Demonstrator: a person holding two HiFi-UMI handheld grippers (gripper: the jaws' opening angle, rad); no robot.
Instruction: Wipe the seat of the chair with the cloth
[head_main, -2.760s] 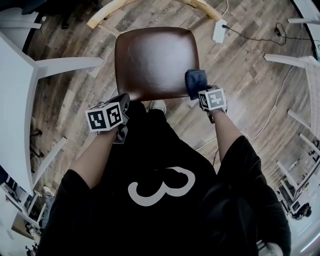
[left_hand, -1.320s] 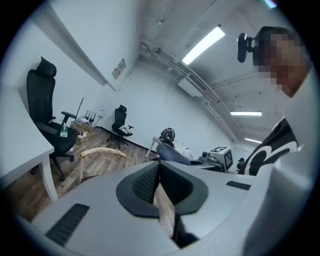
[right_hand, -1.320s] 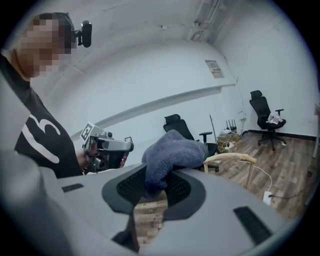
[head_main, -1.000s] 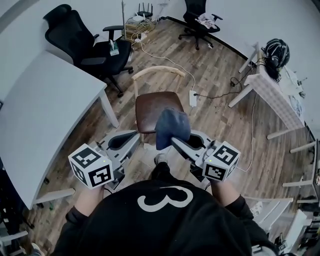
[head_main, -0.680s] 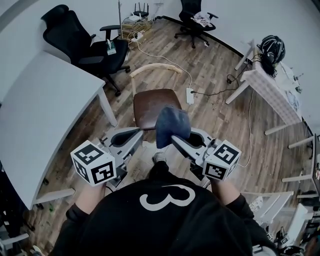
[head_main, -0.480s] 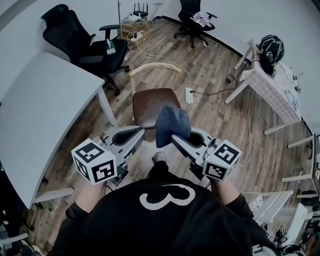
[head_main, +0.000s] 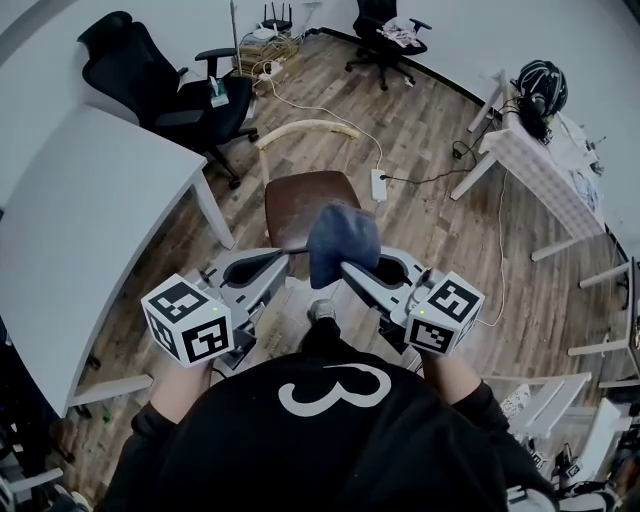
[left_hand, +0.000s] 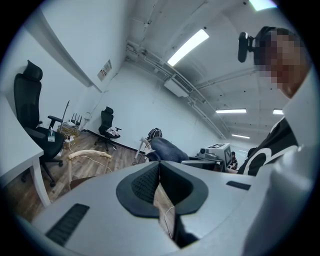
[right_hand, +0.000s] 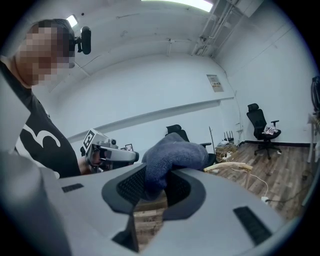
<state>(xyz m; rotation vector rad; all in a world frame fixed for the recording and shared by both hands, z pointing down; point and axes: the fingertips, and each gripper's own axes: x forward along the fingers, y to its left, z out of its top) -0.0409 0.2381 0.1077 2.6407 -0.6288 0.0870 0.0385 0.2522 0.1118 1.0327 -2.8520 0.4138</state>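
The chair stands on the floor below me, with a brown seat (head_main: 300, 200) and a pale wooden backrest (head_main: 305, 128). My right gripper (head_main: 345, 266) is held up well above the seat and is shut on the blue cloth (head_main: 343, 238), which bulges out past its tips. In the right gripper view the cloth (right_hand: 172, 154) is pinched between the dark pads (right_hand: 131, 186). My left gripper (head_main: 281, 259) hangs beside it at the same height, shut with nothing in it. The left gripper view shows its jaws (left_hand: 159, 166) closed, with the cloth (left_hand: 170, 148) off to the right.
A white table (head_main: 70, 220) fills the left side, with a black office chair (head_main: 165, 75) behind it. A power strip (head_main: 380, 186) and cables lie on the wood floor right of the chair. Another white table (head_main: 540, 165) with a helmet (head_main: 541, 86) stands at the right.
Earlier both grippers were low at the seat's front edge, the cloth on the seat. They now stand raised far above it, and have barely moved over the last second.
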